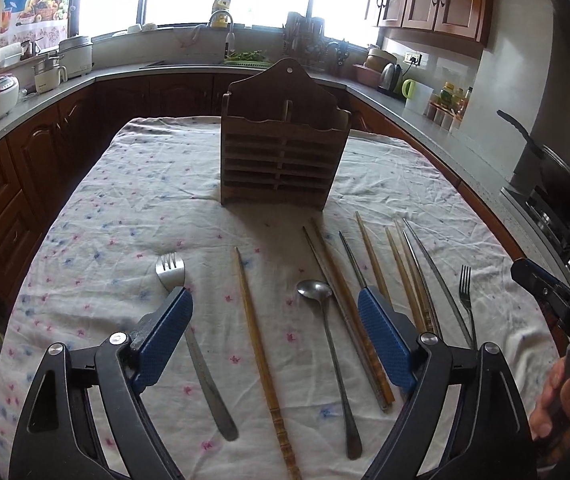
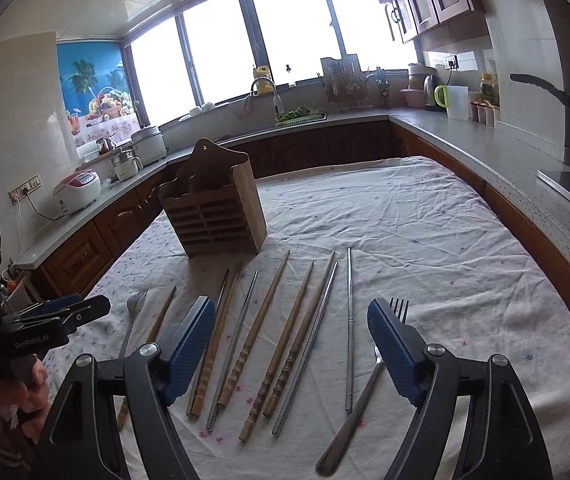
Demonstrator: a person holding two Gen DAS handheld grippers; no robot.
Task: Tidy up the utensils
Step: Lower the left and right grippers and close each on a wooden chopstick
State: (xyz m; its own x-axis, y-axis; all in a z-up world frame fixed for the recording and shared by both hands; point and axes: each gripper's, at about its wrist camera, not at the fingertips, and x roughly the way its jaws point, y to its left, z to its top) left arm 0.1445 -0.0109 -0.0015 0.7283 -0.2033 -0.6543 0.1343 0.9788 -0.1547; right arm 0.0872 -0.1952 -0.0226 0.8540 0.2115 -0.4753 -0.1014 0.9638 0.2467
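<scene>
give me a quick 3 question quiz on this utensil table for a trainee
1. True or false: the wooden utensil holder already has chopsticks standing in it.
2. How many forks lie on the tablecloth?
3. The spoon lies: A) inside the holder B) flat on the cloth between wooden chopsticks C) between the right gripper fingers.

Key
1. False; its slots look empty.
2. Two: one far left, one far right.
3. B
</scene>
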